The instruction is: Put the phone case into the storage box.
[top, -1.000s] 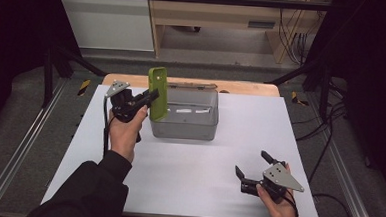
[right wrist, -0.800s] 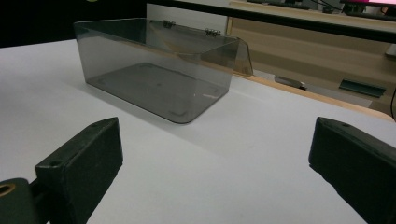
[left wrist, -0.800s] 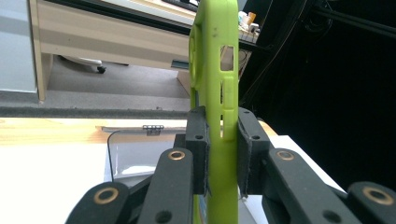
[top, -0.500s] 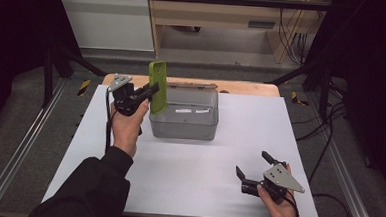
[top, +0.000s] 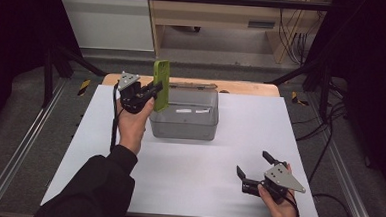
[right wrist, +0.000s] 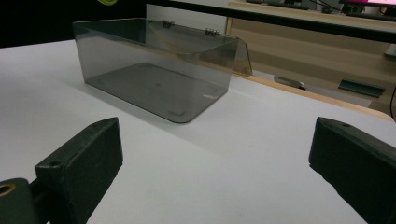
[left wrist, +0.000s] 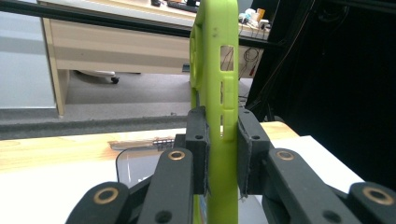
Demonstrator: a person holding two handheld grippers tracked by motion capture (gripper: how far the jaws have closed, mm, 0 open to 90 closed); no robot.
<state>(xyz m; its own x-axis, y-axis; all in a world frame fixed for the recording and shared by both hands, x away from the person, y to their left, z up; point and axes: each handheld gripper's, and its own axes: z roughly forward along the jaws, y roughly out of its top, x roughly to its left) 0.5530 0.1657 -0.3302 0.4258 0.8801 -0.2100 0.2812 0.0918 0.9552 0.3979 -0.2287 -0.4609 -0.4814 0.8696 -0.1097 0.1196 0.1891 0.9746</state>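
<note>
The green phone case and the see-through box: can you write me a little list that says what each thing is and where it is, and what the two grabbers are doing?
held thing: green phone case, upright
left gripper: shut on the case's edges, lifted at the box's left end
box: clear grey box, lid open, nothing inside as far as the pictures show
right gripper: open, holding nothing, low near the table's front right corner
table: white top

Matt green rubbery phone case (left wrist: 219, 93), glossy smoky clear-plastic box (right wrist: 159, 70), matt white table (top: 202, 189), wood edge strip (left wrist: 56, 149)
</note>
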